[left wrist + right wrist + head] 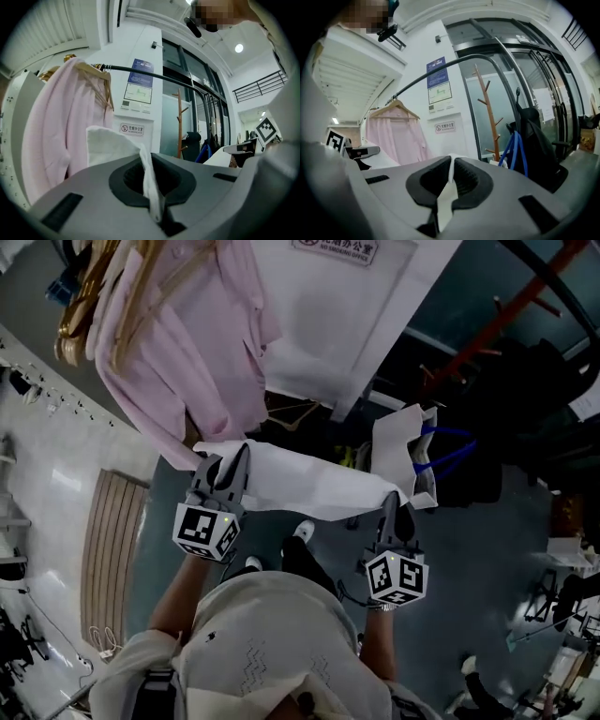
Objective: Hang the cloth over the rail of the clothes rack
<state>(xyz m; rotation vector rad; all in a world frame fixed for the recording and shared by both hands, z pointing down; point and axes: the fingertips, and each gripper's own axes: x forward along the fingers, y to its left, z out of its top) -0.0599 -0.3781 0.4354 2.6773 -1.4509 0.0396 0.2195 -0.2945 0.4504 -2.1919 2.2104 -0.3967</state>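
Observation:
A white cloth [305, 486] is stretched level between my two grippers in the head view. My left gripper [228, 468] is shut on its left edge, and the right gripper [392, 507] is shut on its right edge. In the left gripper view the cloth [110, 145] stands up from between the shut jaws of the left gripper [151, 187]. The right gripper view shows a cloth strip [446, 201] pinched in the right gripper [452, 176]. The black rail [154, 77] of the clothes rack curves overhead, above and beyond the cloth; it appears as the rail [440, 70] in the right gripper view too.
A pink shirt [187, 352] hangs on wooden hangers [84, 296] at the rail's left end, close to my left gripper. A wooden coat stand [487, 108] holds a black bag [534, 140] with blue straps at right. A white pillar [347, 306] with signs stands behind.

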